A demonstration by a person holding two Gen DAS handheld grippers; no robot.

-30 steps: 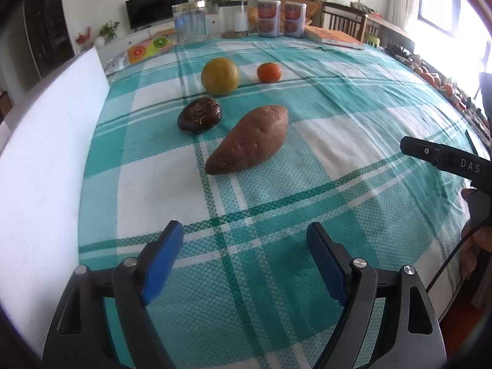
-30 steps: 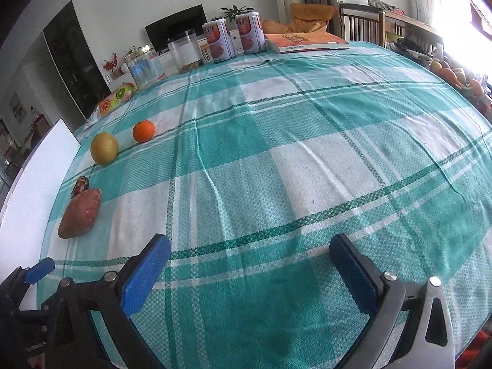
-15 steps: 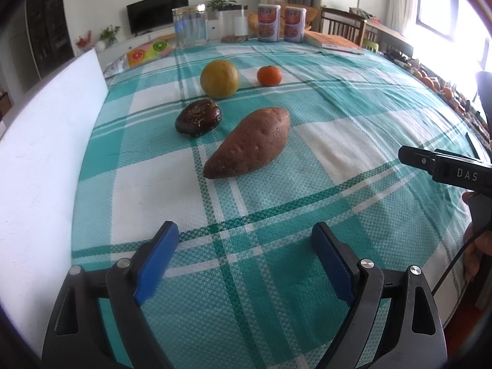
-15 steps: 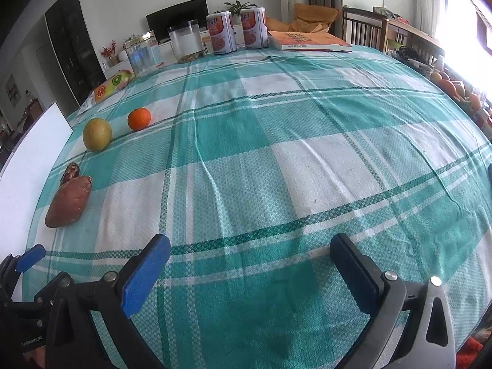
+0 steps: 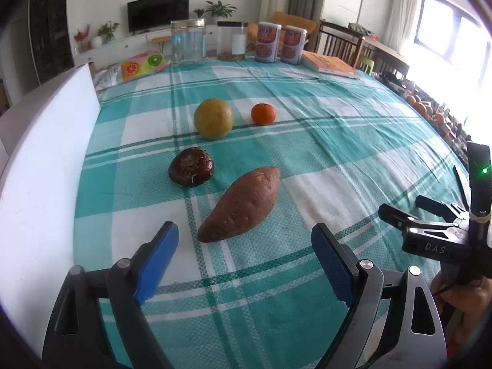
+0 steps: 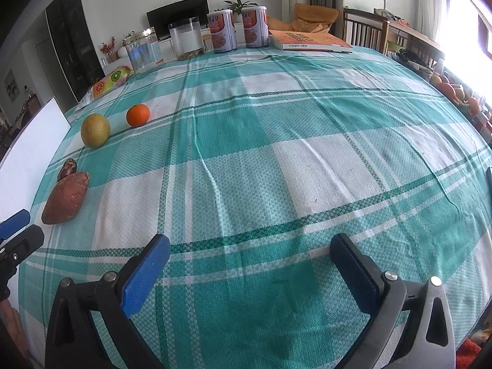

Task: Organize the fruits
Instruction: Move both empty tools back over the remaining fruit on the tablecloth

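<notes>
A brown sweet potato lies on the green-checked tablecloth just ahead of my left gripper, which is open and empty. Behind it sit a dark purple round fruit, a yellow-green citrus and a small orange. My right gripper is open and empty over bare cloth, well right of the fruits; there the sweet potato, the citrus and the orange show at the left. The right gripper's body shows at the right of the left wrist view.
A white board stands along the table's left edge. At the far end stand a glass jar, a clear container, two cans, a book and a fruit-print bag. More oranges lie off the right side.
My left gripper has moved forward toward the sweet potato, which now lies close to its fingertips. The right gripper has shifted slightly; both stay open.
</notes>
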